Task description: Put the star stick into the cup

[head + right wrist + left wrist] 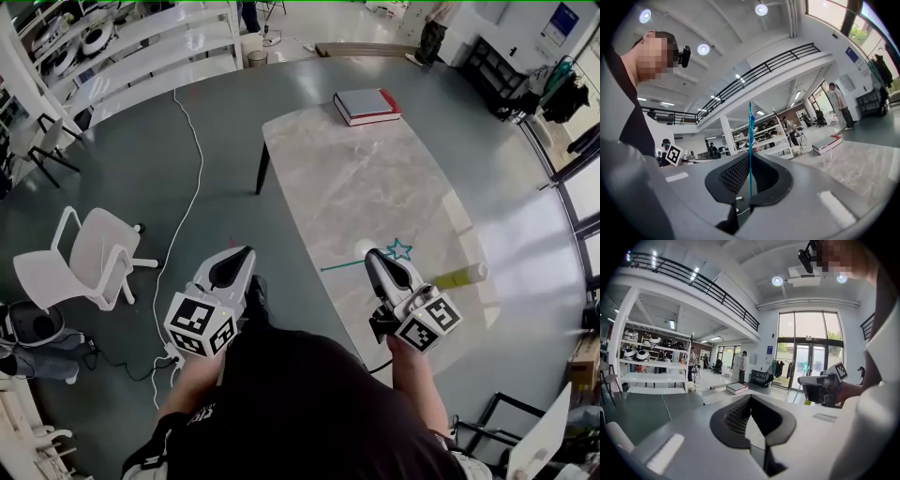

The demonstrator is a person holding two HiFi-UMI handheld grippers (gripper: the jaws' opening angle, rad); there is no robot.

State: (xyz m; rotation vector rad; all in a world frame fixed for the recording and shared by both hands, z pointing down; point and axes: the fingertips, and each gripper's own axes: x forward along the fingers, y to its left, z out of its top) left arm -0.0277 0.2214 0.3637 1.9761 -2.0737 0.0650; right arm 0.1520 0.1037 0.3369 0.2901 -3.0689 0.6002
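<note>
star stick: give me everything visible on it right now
The star stick is a thin teal rod, plastic by the look, with an open star outline at one end. The right gripper is shut on the rod close to the star; in the right gripper view it shows as a fine line between the pads. In the head view it lies roughly level across the jaws, over the near part of the table. Whether it touches the table cannot be told.
</note>
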